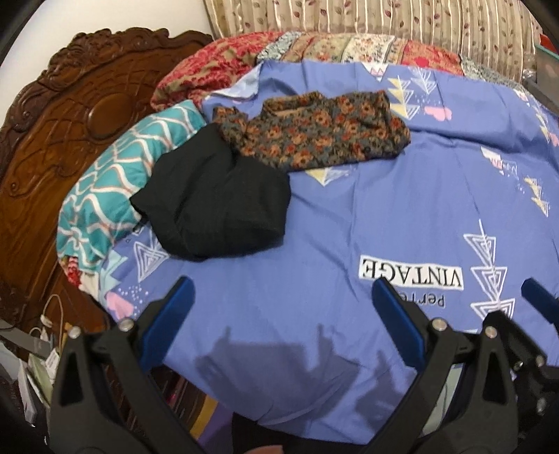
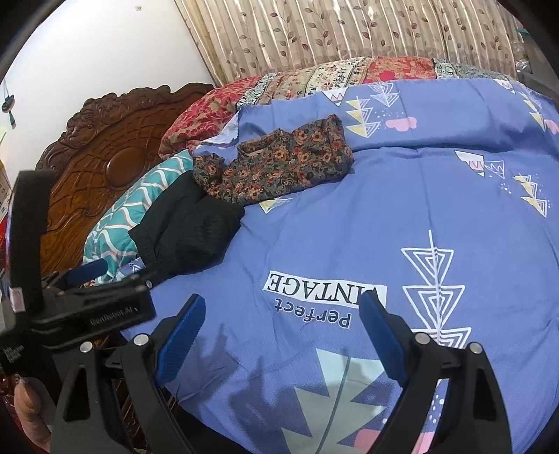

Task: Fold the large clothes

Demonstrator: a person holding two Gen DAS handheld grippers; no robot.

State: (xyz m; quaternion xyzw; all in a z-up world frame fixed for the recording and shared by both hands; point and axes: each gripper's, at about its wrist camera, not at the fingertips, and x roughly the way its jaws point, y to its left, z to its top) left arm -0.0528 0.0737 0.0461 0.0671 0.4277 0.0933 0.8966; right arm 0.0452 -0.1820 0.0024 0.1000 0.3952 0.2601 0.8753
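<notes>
While both grippers hover over the near edge of the bed, nothing lies between their blue-padded fingers. In the left wrist view the left gripper fills the bottom of the frame, its fingers spread wide above the blue bedsheet, casting a shadow on the cloth below. At the lower right edge of that frame a blue tip of the right gripper shows.

In the right wrist view the right gripper sits at the bottom centre, its fingers likewise wide apart and holding nothing, over the sheet's printed "Perfect VINTAGE" label. The left gripper appears side-on at the lower left of that frame, just beside the bed's edge, with part of a hand on its handle in the bottom left corner.

The clothes lie well apart from both grippers, toward the upper left of the sheet. A black garment sits crumpled left of centre, its far edge touching a folded floral garment that lies above it in the frame. The black one leans against a teal pillow with white wavy lines. Behind that rises a carved wooden headboard at the left. A patchwork quilt runs along the far side of the bed, and a leaf-patterned curtain hangs across the top.
</notes>
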